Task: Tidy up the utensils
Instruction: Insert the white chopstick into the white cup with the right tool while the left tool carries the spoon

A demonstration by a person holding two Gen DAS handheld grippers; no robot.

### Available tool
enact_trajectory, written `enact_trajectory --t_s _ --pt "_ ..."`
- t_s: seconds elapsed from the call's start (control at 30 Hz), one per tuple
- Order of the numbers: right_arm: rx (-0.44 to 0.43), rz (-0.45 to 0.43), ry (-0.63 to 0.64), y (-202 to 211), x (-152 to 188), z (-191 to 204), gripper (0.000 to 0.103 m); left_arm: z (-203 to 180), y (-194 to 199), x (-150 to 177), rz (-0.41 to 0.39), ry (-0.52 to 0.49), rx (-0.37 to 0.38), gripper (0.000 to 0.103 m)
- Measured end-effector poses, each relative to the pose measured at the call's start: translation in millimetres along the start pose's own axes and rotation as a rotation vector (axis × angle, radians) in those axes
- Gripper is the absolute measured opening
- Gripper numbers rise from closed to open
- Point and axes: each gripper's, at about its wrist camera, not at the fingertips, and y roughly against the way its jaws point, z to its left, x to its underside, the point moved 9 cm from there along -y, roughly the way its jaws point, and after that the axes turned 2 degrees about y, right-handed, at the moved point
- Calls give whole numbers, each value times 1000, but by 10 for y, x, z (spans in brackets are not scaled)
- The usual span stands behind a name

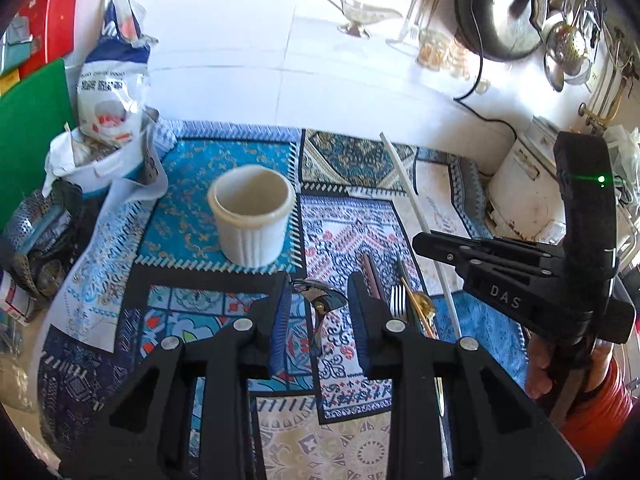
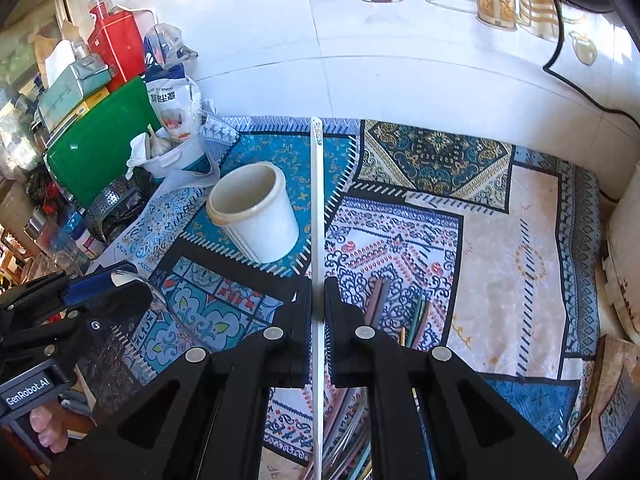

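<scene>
A white ribbed holder cup [image 1: 252,220] stands empty on the patterned cloth, also in the right wrist view [image 2: 256,216]. My left gripper [image 1: 318,312] is open, its fingers on either side of a metal spoon [image 1: 320,300] lying on the cloth. A fork [image 1: 397,306], a gold utensil [image 1: 416,306] and chopsticks [image 1: 370,274] lie just to its right. My right gripper [image 2: 318,312] is shut on a long white chopstick [image 2: 317,200] that points away toward the wall; it shows in the left view [image 1: 412,208] too.
A flour bag [image 1: 114,76], a white bowl [image 1: 100,164], a green board [image 1: 28,128] and a steel strainer [image 1: 34,224] crowd the left. A white appliance [image 1: 524,192] stands at the right. Glass cups and a black cable sit by the wall.
</scene>
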Motion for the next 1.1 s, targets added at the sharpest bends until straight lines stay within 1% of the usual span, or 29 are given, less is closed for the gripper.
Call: enact_trajectory --t_s 0.23,0.5,0.73,0.9,0.93,0.97,1.0,1.1 --pt "-10 -26 15 -12 -262 115 5 141 171 -311 -51 21 -3 28" --pt "-34 -112 44 -32 -763 313 5 305 366 -764 -127 21 -3 28" --pt "-54 -186 56 -152 -1211 456 6 431 363 -1130 -159 9 11 28" --pt "-77 -226 37 -313 -1473 505 5 527 280 -1366 -172 -2 38 27" --pt "-81 -231 30 -355 -1510 506 5 547 250 -1397 -170 -1 48 25" --pt "-84 -234 24 -408 -1547 507 6 566 208 -1425 -163 -2 61 3" --pt "-83 -238 17 -466 -1583 510 6 602 143 -1447 -147 4 70 0" --pt "-85 -246 1 -632 -1661 513 6 685 -49 -1504 -137 2 100 0"
